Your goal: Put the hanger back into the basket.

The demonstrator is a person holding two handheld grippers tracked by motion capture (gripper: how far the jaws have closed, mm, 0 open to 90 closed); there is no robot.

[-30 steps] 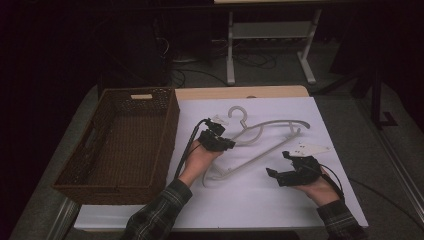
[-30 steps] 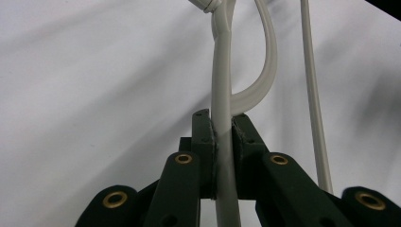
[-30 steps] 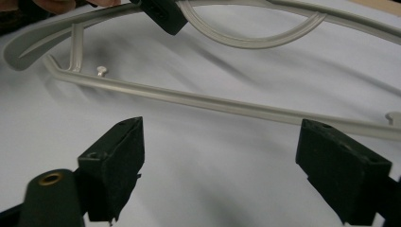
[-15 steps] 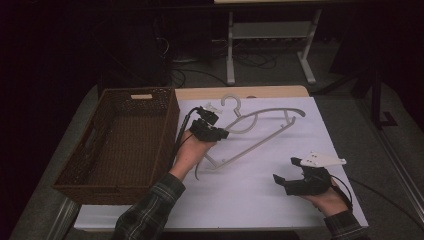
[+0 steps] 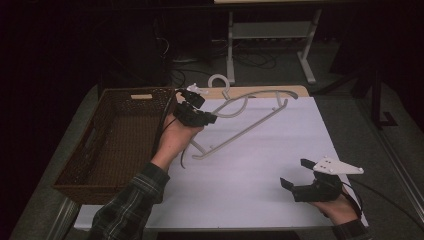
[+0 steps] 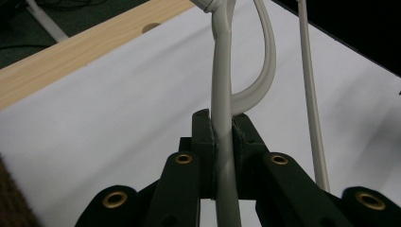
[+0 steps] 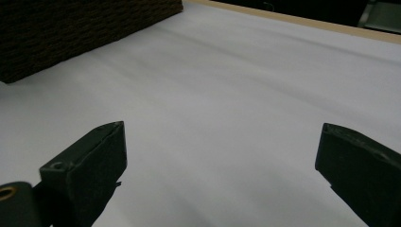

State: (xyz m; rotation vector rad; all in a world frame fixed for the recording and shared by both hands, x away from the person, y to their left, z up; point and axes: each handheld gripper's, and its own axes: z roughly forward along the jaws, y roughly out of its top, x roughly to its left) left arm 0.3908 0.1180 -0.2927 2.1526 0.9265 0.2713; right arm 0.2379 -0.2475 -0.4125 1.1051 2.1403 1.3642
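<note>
A pale grey plastic hanger [image 5: 250, 122] hangs tilted above the white table sheet [image 5: 250, 170], its hook toward the far edge. My left gripper [image 5: 209, 119] is shut on the hanger's arm [image 6: 222, 118], held up beside the basket [image 5: 115, 142]; in the left gripper view the bar runs straight up between the closed jaws. My right gripper [image 5: 296, 176] rests low near the table's front right, open, with nothing but bare sheet between its fingertips [image 7: 94, 156].
The brown wicker basket sits at the left of the table, its corner [image 7: 71, 33] seen in the right gripper view. A wooden table edge [image 6: 71, 52] lies beyond the sheet. A white metal stand [image 5: 270, 35] and cables are on the floor behind.
My left gripper has lifted the hanger off the sheet and carried it up and toward the far left. The right gripper drew back toward the front right and stays open.
</note>
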